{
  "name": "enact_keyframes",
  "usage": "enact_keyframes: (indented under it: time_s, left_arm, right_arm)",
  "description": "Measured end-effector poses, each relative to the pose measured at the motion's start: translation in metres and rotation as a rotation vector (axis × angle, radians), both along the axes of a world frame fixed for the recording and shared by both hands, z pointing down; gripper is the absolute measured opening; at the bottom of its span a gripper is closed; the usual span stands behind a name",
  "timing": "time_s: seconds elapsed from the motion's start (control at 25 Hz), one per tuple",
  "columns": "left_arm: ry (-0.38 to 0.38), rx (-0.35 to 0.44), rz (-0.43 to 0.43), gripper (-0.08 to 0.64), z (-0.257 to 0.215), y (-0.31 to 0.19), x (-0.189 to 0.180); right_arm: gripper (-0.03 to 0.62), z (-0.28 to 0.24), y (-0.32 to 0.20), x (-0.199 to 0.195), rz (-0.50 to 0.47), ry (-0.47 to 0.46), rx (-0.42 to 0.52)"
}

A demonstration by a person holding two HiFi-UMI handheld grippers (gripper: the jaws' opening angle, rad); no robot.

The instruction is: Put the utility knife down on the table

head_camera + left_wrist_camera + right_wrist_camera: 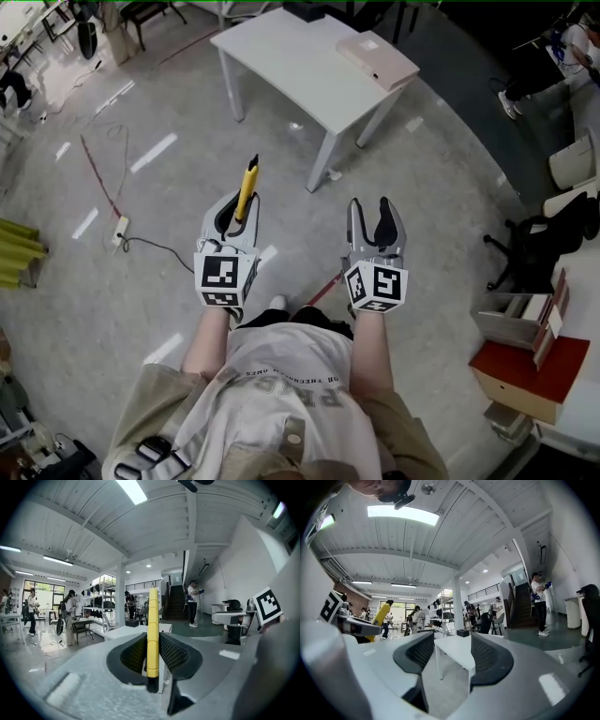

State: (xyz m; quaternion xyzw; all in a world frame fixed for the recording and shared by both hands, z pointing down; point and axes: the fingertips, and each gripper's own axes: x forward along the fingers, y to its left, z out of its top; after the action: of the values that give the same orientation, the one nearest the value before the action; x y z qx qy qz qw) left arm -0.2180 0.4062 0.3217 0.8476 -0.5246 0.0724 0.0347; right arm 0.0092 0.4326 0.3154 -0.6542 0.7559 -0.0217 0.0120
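Head view looks down; both gripper views share the table (281, 56).

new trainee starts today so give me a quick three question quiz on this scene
1. Which gripper holds the knife?
2. True or false: the right gripper is shut.
3. What lies on the table? A box, B mug, C laptop.
Key: 1 the left gripper, closed on it. 2 false, it is open and empty. 3 A.
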Motion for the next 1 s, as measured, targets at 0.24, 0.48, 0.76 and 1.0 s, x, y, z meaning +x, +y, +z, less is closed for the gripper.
enact_keyframes:
  time_s: [0.24,0.48,0.76,1.0]
  left_arm:
    - [0.006,-0.037,-0.001,0.083,0.018,-0.006,-0.01]
    - [0.002,-0.06,0.01,0.083,0.03,-0.015,-0.004]
    - [0.002,-0.073,-0.014,0.083,0.045,-0.045,0.015]
    - [0.009,-0.054,-0.012,0.083,0.037,-0.097,0.05]
  right_arm:
    - [0.222,0.014,-0.004,-0.006,0.011,-0.008,-0.027]
    - [0.222,0.019,-0.016,0.0,0.02,0.0,-0.037]
    - [0.222,0.034,-0.051,0.021,0.004,-0.003,-0.054]
    - [0.222,0.033,-0.103,0.057,-0.007,-0.017,-0.05]
